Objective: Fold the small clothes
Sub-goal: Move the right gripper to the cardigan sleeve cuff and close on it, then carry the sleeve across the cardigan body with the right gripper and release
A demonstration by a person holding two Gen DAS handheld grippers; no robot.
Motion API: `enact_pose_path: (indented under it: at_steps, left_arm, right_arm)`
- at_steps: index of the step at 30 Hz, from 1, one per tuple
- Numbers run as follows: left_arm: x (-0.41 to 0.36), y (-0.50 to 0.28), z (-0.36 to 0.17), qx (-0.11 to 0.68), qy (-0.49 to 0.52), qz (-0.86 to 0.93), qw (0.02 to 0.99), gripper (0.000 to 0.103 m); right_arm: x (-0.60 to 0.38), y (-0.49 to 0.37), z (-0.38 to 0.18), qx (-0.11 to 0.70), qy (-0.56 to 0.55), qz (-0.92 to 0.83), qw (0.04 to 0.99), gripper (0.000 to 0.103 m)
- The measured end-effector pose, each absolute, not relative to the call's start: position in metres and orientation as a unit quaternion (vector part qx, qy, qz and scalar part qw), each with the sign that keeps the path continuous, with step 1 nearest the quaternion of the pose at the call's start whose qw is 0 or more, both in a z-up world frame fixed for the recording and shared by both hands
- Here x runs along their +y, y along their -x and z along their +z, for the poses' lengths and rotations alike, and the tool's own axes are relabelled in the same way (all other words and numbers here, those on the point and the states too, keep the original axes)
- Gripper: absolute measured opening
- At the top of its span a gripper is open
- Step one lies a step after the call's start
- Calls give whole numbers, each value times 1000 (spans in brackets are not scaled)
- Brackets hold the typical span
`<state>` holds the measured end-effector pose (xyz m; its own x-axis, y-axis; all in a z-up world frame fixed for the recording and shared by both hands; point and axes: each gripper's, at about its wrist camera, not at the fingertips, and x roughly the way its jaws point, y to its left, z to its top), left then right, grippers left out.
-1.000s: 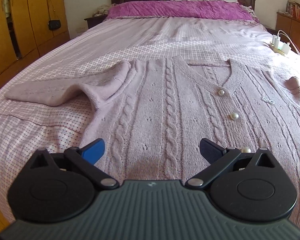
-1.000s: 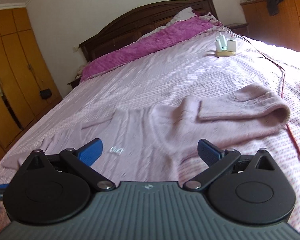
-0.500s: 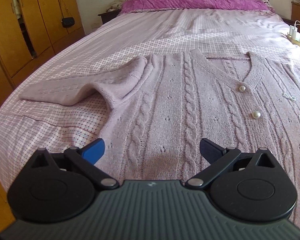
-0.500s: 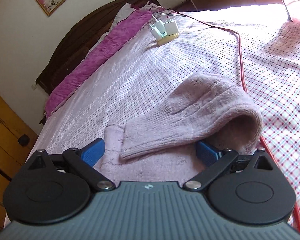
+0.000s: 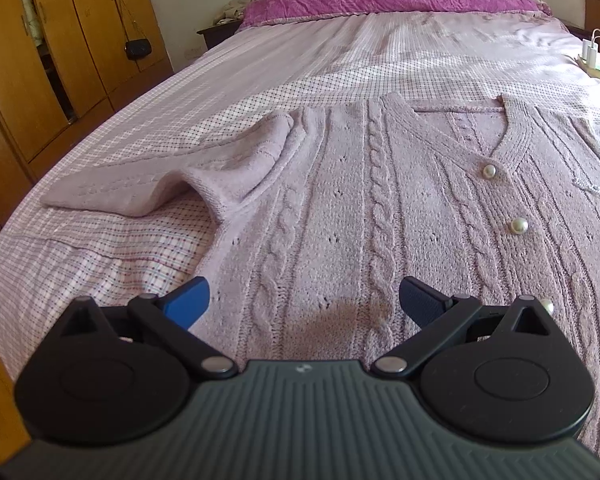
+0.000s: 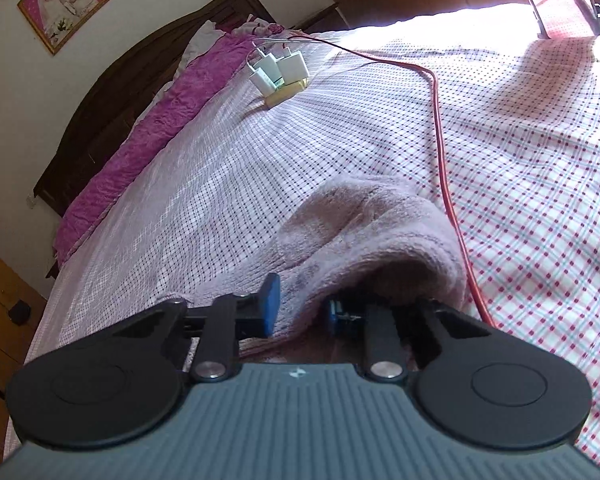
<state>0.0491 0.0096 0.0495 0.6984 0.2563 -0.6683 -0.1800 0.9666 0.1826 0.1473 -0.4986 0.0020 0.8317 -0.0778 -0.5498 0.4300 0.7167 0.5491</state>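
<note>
Between the right gripper's (image 6: 300,312) narrowed jaws sits the cardigan's sleeve (image 6: 364,232).

- My left view cuts off the cardigan (image 5: 340,208) at the right edge; its hem lies hidden behind the left gripper (image 5: 304,304).
- In my right view, folded sleeve (image 6: 364,236) covers one right gripper (image 6: 300,308) fingertip; the grip's firmness I can't tell.

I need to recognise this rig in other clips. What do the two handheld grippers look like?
Both match: the left gripper and right gripper have a ribbed grey body with a small logo, two round black discs, black linkage arms with silver rivets, and blue-padded fingers.
</note>
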Motion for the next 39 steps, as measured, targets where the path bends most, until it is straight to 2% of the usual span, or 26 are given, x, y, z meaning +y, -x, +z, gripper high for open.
enact_pose_path:
  at_steps: [1,4,18,31,39]
  left_arm:
    - [11,-48,51,367,-51,118,921,103]
    - [15,-46,55,361,-47,120,924,103]
    - [58,-34,78,338,-9,127,933,103]
    - [81,-27,78,332,15,132,934,103]
    - [87,-24,93,312,17,132,941,103]
  right_arm:
    - [-498,-146,5,249,-346,-140,894,10]
    - [-492,-138,20,236,-339,-128,902,8]
    - [-426,-141,93,207,-316,-83,922,7]
    - [-399,-134,90,237,-370,-31,898,7]
    - [-350,-144,112,227,-417,25,880,7]
